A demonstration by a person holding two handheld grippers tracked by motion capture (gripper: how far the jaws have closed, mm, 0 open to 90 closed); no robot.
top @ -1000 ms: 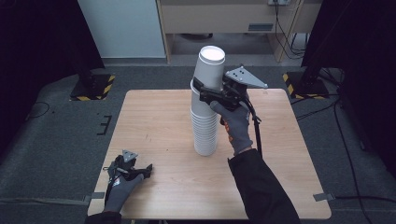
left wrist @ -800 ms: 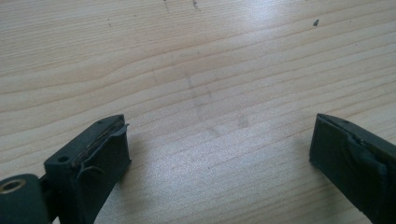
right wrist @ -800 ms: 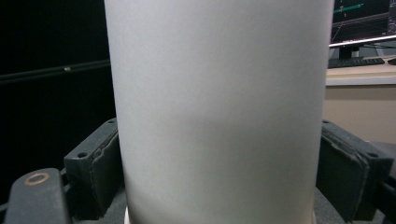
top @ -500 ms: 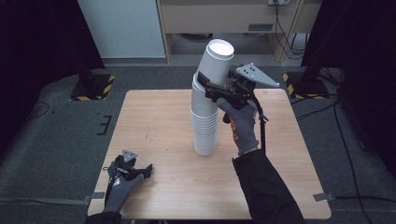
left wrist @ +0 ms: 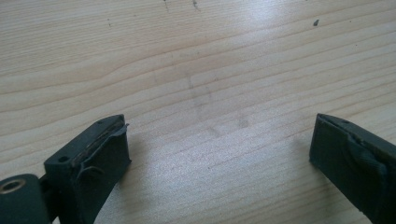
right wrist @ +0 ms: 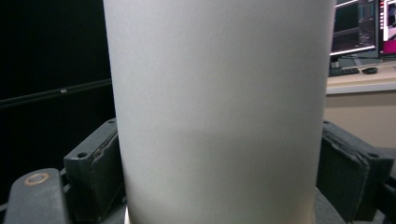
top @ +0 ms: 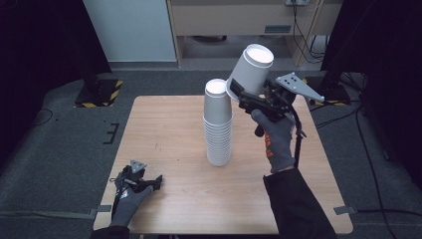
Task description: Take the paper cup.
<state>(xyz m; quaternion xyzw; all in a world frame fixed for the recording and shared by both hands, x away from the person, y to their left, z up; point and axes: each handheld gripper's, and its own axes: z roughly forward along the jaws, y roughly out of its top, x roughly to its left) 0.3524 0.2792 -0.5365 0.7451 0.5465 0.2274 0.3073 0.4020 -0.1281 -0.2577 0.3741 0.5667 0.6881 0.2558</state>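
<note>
- The left gripper (top: 133, 180), a black two-jaw tool under a grey-gloved hand, lies at the near left corner of the pale wooden desk (top: 169, 134). In the left gripper view its jaws stand wide apart over bare wood grain, released and grasping nothing, so I judge it takes no part in the step in hand.
- Near the middle of the desk stands the tall stack of white paper cups (top: 218, 124), nested and upright, its open top facing up. Many cups remain in it, so if the work is to take the cups off one at a time, most of it is left.
- Right of the stack and above it, the right gripper (top: 244, 97) holds the single white paper cup (top: 251, 69) in the air, tilted with its mouth up and away toward the far right. The cup hangs clear of the stack, just beside its top and not touching it.
- In the right gripper view the jaws are clenched on the cup wall (right wrist: 219, 112), one on each side, near its lower part.
- As I judge it, lifting this cup free is done; setting it down somewhere on the desk is not yet done, and no separate cup stands on the desk.
</note>
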